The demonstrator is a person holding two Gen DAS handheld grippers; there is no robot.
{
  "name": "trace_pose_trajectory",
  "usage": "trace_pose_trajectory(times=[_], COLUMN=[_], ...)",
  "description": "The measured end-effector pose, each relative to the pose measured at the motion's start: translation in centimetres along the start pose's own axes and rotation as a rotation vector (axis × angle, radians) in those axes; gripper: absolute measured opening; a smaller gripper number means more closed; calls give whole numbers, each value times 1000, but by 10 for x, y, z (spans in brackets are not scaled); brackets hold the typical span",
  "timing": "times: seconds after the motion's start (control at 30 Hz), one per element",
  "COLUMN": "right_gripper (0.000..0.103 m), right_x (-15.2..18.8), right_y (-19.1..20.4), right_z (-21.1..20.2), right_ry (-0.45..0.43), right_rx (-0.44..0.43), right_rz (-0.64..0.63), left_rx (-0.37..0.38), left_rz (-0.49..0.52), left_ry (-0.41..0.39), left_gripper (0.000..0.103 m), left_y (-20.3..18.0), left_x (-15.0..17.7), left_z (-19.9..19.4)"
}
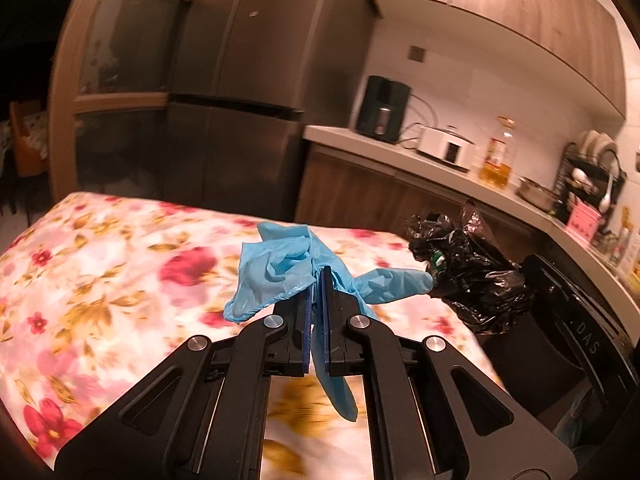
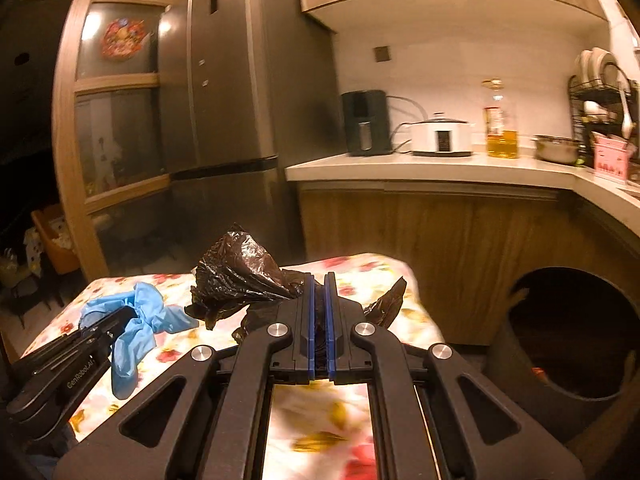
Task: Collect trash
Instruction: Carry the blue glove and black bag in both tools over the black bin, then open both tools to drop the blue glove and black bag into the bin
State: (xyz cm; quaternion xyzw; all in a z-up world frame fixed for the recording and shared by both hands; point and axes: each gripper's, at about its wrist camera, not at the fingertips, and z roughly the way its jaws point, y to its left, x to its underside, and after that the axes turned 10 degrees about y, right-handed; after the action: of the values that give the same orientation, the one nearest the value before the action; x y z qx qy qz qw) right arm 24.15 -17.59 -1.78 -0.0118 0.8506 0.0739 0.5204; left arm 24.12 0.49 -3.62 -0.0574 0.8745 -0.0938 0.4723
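Table (image 2: pixel 384 276) draped in floral cloth (image 1: pixel 120 264) (pink, red and gold blooms), nothing seen lying on it

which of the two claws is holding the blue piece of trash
The left claw, shut on the crumpled blue glove. The right claw instead pinches a black plastic bag.
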Motion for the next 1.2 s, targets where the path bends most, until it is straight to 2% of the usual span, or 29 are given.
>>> trace_pose_trajectory(times=[0.5,0.8,1.07,1.1,1.2], right_gripper=[5,5,7,8,23], right_x=[6,10,15,14,15], right_y=[-110,-174,-206,-207,-215], right_z=[-54,-80,-70,-67,-60], right_ry=[-69,-105,-89,-84,-76], right_rx=[178,303,326,322,318], right_rz=[128,222,248,250,259], left_rx=[161,274,361,380,399], left_rz=[153,275,332,335,352], left_ry=[-5,14,84,94,101], left_gripper=[3,3,4,4,5], left_y=[-136,-226,-265,-267,-270], left_x=[8,20,28,29,31], left_z=[-2,17,50,54,59])
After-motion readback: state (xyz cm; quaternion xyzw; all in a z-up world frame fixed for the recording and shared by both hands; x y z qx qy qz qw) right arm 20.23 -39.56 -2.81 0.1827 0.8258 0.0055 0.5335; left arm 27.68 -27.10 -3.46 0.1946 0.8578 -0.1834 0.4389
